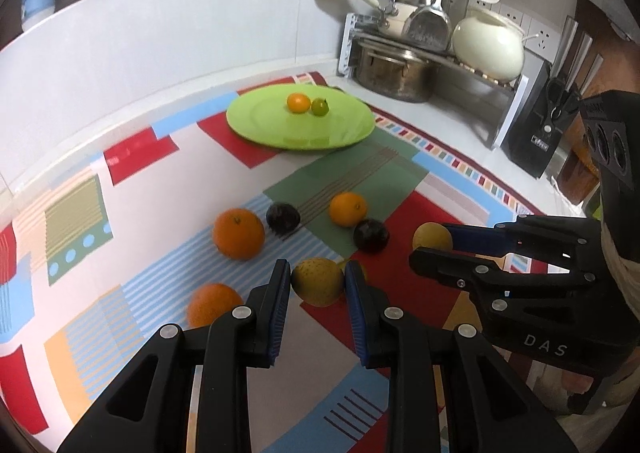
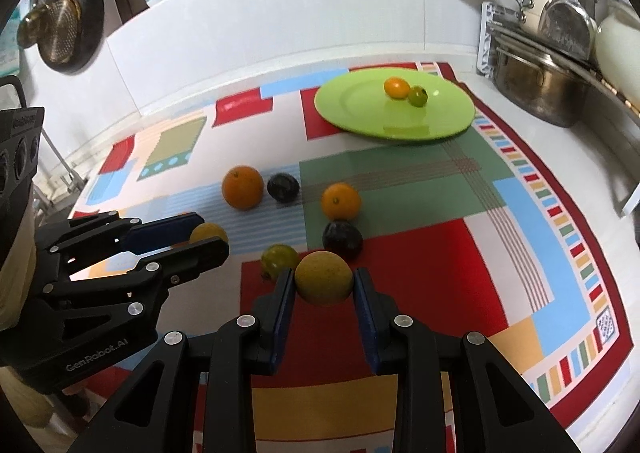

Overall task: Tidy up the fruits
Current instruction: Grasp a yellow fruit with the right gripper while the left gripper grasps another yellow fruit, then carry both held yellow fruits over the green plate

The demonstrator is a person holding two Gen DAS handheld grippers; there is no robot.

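Both grippers pinch yellow-brown pears: left gripper [image 1: 317, 283] one pear [image 1: 317, 281], right gripper [image 2: 324, 285] another [image 2: 324, 283]. Green plate [image 2: 360, 117] sits at twelve o'clock. Either round pear might slip and roll into the loose oranges [image 2: 243, 187].

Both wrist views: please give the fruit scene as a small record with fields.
left gripper: shut on a yellow-brown fruit
right gripper: shut on a second yellow-brown fruit
green plate: holds one small orange fruit and one small green fruit
mat: three oranges and two dark fruits lie loose
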